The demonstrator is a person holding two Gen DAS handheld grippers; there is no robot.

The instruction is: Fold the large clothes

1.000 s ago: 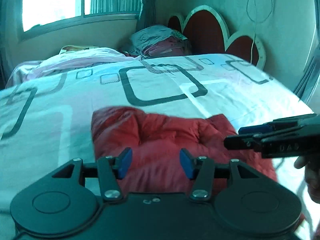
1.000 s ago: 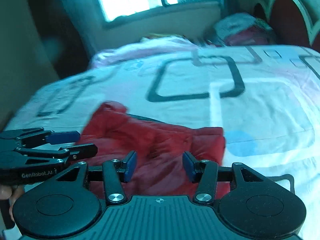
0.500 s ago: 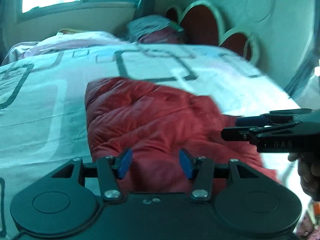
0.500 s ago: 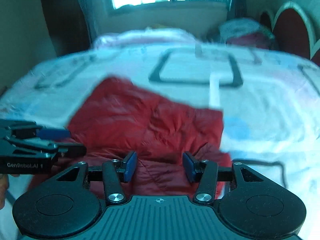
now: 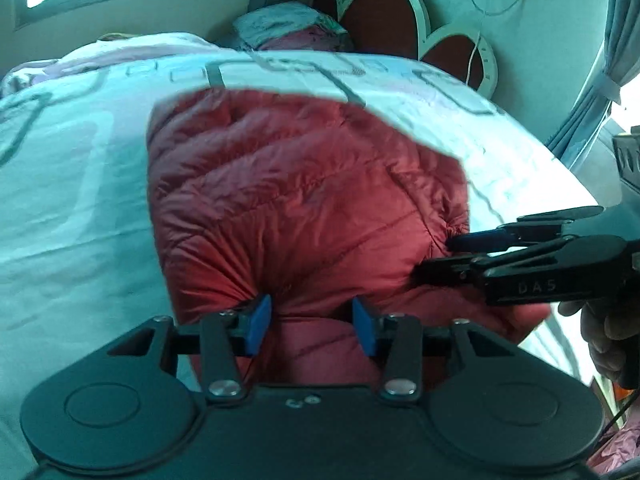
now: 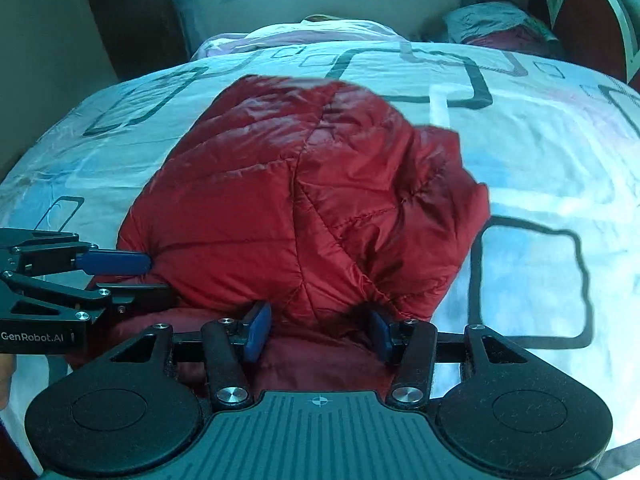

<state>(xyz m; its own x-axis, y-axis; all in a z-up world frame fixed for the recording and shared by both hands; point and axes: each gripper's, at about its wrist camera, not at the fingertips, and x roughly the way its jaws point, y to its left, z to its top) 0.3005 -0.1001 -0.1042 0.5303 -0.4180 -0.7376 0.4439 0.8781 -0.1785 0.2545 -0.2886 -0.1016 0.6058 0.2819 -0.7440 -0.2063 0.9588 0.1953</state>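
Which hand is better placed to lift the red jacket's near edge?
Right, probably: on the right gripper the jaws pinch the red jacket, fabric puckering at both pads. On the left gripper the jaws have just been closing, jacket fabric between them.

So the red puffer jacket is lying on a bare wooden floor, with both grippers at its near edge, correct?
Not quite. The red puffer jacket lies on a bed covered by a white quilt with dark square outlines, not on a wooden floor; the right wrist view shows this best. The rest holds: the left gripper and the right gripper are both at the jacket's near edge, with fabric bunched between their blue pads.
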